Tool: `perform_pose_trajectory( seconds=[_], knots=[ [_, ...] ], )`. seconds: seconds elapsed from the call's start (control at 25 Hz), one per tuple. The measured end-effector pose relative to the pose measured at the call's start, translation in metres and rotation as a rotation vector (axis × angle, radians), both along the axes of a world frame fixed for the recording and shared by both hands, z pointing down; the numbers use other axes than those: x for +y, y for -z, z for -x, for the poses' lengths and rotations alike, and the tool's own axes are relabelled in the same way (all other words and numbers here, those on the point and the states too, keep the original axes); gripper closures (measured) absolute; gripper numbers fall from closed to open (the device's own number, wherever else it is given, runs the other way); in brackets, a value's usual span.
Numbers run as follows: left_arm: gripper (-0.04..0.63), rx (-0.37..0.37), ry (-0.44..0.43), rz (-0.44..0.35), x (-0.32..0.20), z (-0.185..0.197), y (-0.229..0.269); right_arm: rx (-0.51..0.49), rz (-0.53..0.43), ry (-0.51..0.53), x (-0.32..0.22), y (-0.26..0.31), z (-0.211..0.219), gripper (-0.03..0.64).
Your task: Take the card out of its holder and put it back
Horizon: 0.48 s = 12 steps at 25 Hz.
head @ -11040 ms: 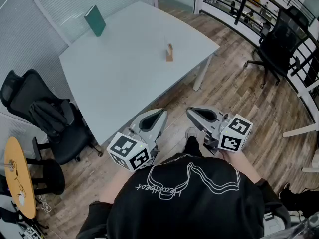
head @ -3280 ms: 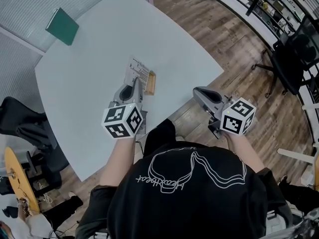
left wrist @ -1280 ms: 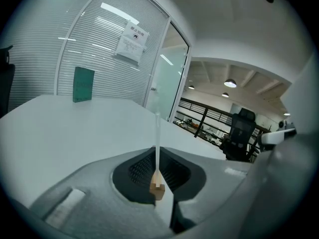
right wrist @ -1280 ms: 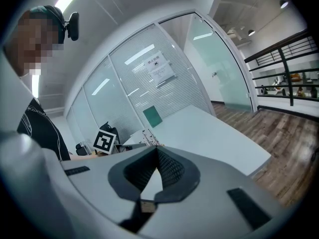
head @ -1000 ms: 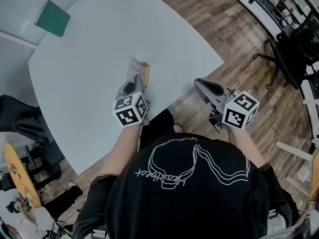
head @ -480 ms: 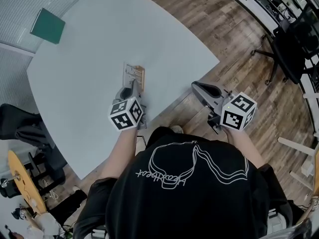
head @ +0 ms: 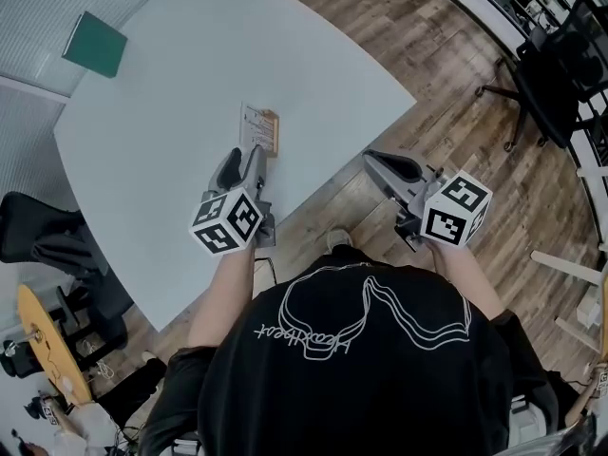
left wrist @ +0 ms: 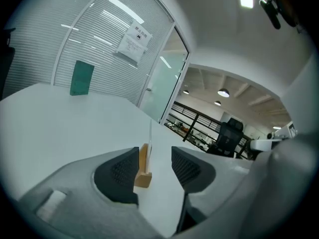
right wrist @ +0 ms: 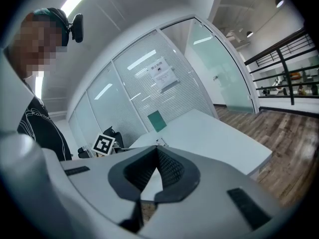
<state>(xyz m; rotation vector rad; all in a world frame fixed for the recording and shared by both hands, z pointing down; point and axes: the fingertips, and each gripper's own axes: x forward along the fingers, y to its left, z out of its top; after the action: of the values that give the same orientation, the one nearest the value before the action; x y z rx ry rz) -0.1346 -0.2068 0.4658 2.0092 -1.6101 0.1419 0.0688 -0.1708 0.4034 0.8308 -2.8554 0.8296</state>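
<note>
A white printed card (head: pixel 252 125) stands upright in a small wooden holder (head: pixel 272 132) near the table's front edge. In the left gripper view the holder (left wrist: pixel 143 171) and the thin card edge (left wrist: pixel 150 136) sit just ahead of my left gripper (left wrist: pixel 154 156). Its jaws are opening, and the pads touch neither the holder nor the card. In the head view the left gripper (head: pixel 245 158) lies a little short of the card. My right gripper (head: pixel 372 158) hangs over the floor beside the table, shut (right wrist: pixel 157 151) on nothing.
The pale table (head: pixel 171 93) carries a green book (head: pixel 93 44) at its far left corner, also in the left gripper view as the green book (left wrist: pixel 81 77). A black office chair (head: pixel 38 240) stands left of the table and another chair (head: pixel 560 74) at the right. Wooden floor (head: pixel 446 112) surrounds the table.
The left gripper has let go of the card, spread its jaws and drawn back toward the person. The card stays in its holder. The right gripper has hardly moved.
</note>
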Motion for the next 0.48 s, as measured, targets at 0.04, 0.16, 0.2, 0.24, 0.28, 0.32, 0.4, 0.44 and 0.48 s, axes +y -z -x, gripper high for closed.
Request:
perform_pose_trajectory(
  seconds=[0.04, 0.16, 0.2, 0.24, 0.28, 0.32, 0.4, 0.44, 0.48],
  knots=[
    [0.403, 0.024, -0.003, 0.0, 0.011, 0.001, 0.006, -0.004, -0.007, 0.006, 0.009, 0.004, 0.005, 0.607],
    [0.405, 0.093, -0.029, -0.03, 0.046, 0.0, 0.032, -0.014, -0.018, 0.024, 0.037, 0.015, 0.018, 0.607],
    [0.405, 0.112, -0.051, -0.046, 0.058, -0.002, 0.041, -0.018, -0.023, 0.034, 0.048, 0.019, 0.024, 0.607],
    [0.407, 0.132, -0.088, -0.06, 0.071, -0.005, 0.051, -0.025, -0.033, 0.049, 0.059, 0.025, 0.032, 0.607],
    [0.411, 0.153, -0.14, -0.074, 0.085, -0.01, 0.061, -0.033, -0.046, 0.065, 0.071, 0.03, 0.04, 0.607],
    [0.424, 0.174, -0.201, -0.089, 0.099, -0.016, 0.071, -0.041, -0.059, 0.081, 0.083, 0.036, 0.048, 0.607],
    [0.471, 0.204, -0.321, -0.122, 0.127, -0.028, 0.089, -0.052, -0.083, 0.097, 0.105, 0.044, 0.061, 0.607],
    [0.493, 0.21, -0.363, -0.141, 0.14, -0.033, 0.097, -0.055, -0.091, 0.097, 0.114, 0.047, 0.064, 0.607],
    [0.508, 0.212, -0.39, -0.16, 0.153, -0.036, 0.103, -0.058, -0.096, 0.095, 0.124, 0.048, 0.066, 0.607]
  ],
)
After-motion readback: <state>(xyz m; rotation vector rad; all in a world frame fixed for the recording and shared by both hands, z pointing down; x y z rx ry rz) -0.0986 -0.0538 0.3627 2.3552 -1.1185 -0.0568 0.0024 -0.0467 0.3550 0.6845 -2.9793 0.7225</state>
